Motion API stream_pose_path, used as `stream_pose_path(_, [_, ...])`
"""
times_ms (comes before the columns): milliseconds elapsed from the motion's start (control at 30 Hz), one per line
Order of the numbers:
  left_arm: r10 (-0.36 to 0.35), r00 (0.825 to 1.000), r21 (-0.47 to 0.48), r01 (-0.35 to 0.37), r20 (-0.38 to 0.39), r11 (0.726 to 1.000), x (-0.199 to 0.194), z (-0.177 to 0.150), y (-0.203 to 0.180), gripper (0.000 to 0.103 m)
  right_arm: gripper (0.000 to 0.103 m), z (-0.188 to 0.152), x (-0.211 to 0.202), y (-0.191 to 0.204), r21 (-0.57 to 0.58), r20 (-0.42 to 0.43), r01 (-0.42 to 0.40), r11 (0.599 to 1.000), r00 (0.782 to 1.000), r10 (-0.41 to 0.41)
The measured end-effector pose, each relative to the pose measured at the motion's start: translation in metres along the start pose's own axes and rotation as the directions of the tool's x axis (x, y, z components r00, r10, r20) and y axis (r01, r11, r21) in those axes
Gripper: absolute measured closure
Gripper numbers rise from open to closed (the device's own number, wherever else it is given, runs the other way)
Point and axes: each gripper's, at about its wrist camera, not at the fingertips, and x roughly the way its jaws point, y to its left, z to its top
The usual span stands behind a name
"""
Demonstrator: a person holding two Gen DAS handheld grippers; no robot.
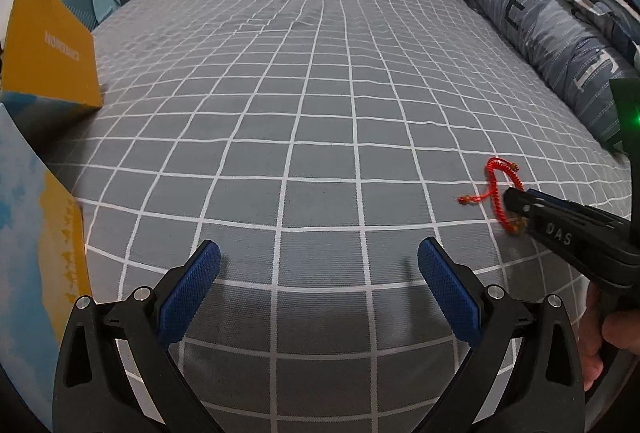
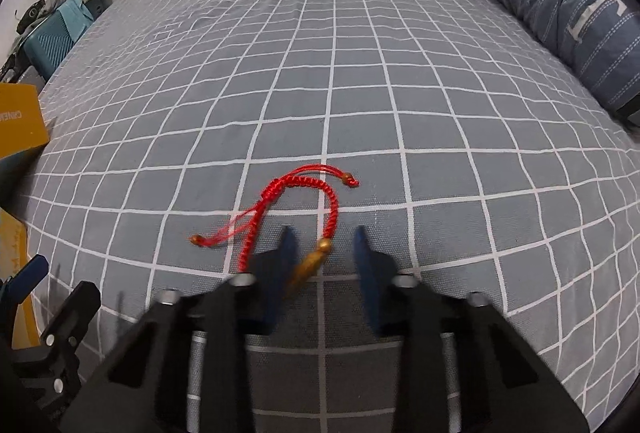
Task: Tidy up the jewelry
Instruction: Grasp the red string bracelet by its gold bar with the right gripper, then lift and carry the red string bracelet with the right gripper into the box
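Note:
A red braided cord bracelet (image 2: 308, 189) with gold beads and a gold charm (image 2: 310, 263) lies on the grey checked bedsheet (image 2: 360, 93). My right gripper (image 2: 324, 237) is open, its two blue fingers either side of the gold charm, low over the sheet. In the left wrist view the bracelet (image 1: 496, 189) lies at the right with the right gripper (image 1: 516, 203) at it. My left gripper (image 1: 318, 253) is open and empty, hovering over the sheet left of the bracelet.
A yellow box (image 1: 52, 49) stands at the bed's left edge, with a blue and yellow box lid or panel (image 1: 36, 241) nearer. A blue striped pillow (image 1: 560, 45) lies along the right side. A teal crate (image 2: 52, 33) sits beyond the bed, far left.

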Motion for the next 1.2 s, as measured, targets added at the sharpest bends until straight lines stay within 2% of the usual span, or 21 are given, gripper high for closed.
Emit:
stream_pose_path(133, [-0.001, 1.000, 0.003, 0.001, 0.001, 1.000, 0.000, -0.001, -0.001, 0.006, 0.096, -0.001, -0.002, -0.003, 0.009, 0.006, -0.007, 1.000, 1.000, 0.007])
stream_pose_path(1200, [-0.026, 0.999, 0.019, 0.025, 0.047, 0.999, -0.034, 0.001, -0.017, 0.006, 0.096, -0.005, -0.047, -0.007, 0.009, 0.074, 0.012, 1.000, 0.997, -0.012])
